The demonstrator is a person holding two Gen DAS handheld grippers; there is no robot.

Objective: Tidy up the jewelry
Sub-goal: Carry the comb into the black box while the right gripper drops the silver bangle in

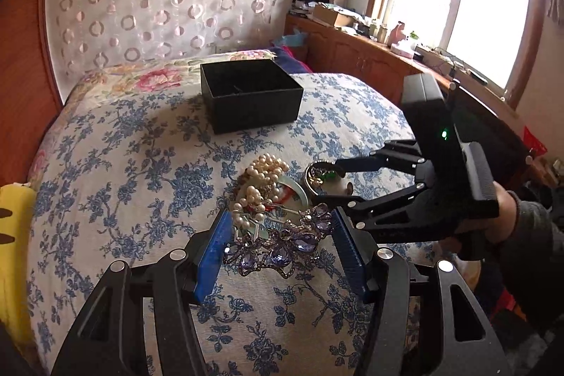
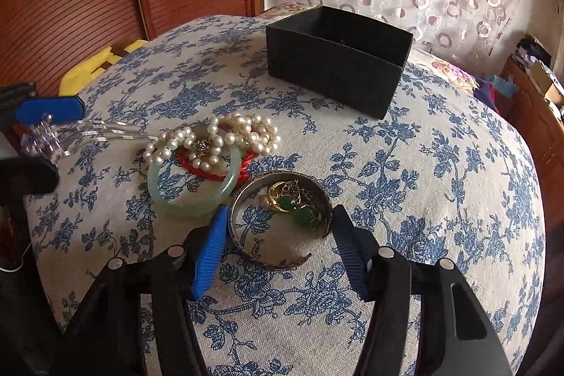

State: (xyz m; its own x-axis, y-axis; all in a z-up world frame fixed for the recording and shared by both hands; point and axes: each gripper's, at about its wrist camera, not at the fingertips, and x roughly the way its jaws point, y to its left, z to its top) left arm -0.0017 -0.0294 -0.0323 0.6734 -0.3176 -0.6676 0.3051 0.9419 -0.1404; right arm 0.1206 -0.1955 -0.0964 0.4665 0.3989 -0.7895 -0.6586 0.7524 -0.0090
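My left claw (image 1: 280, 236) is spread wide with its blue pads either side of the purple rhinestone piece (image 1: 282, 244), not yet pinching it; my right claw (image 2: 276, 240) is just as wide, straddling the open metal cuff (image 2: 278, 217) that has the green-stone bits (image 2: 299, 212) and a gold ring lying inside its curve. Both sit on the blue-flowered bedspread (image 2: 440, 164), near the heap of pearl strand (image 2: 225, 134), jade bangle (image 2: 192, 185) and red cord (image 2: 211, 168); the black box (image 2: 338, 59) stands well apart beyond them, open and seemingly bare. For the left I'd close slowly on the thick jewelled cluster rather than the clear prongs, which seem to run under the pearls, then lift gently so nothing drags along. For the right I'd grip the cuff's band across its width, low against the cloth, and I expect the loose stones to be left behind.
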